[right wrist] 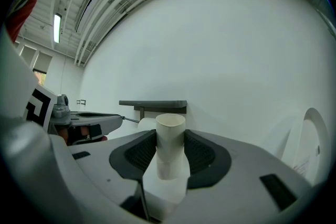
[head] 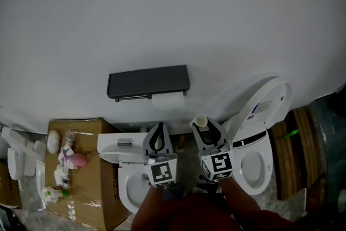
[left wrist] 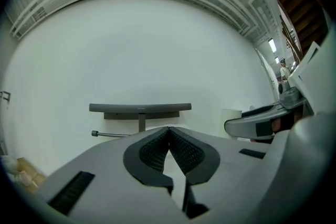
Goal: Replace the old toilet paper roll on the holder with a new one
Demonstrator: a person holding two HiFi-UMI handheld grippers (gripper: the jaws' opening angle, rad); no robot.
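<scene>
Two white toilets stand before a plain white wall (head: 173, 8). The right toilet (head: 253, 166) has its lid (head: 268, 101) raised, and the left toilet (head: 130, 187) is beside a cardboard box (head: 94, 197). On this box lie a pink object (head: 79, 160) and some small bottles. Wooden boards (head: 296, 151) are at the far right.

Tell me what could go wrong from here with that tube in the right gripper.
1. The right gripper pinches a thin cardboard tube. A harder squeeze may crush it, and a looser one may let it slip.
2. The open toilet lies just beside and below that gripper, so a dropped tube could land in the bowl.
3. The left gripper is shut and empty, so it is not ready to catch anything.
</scene>
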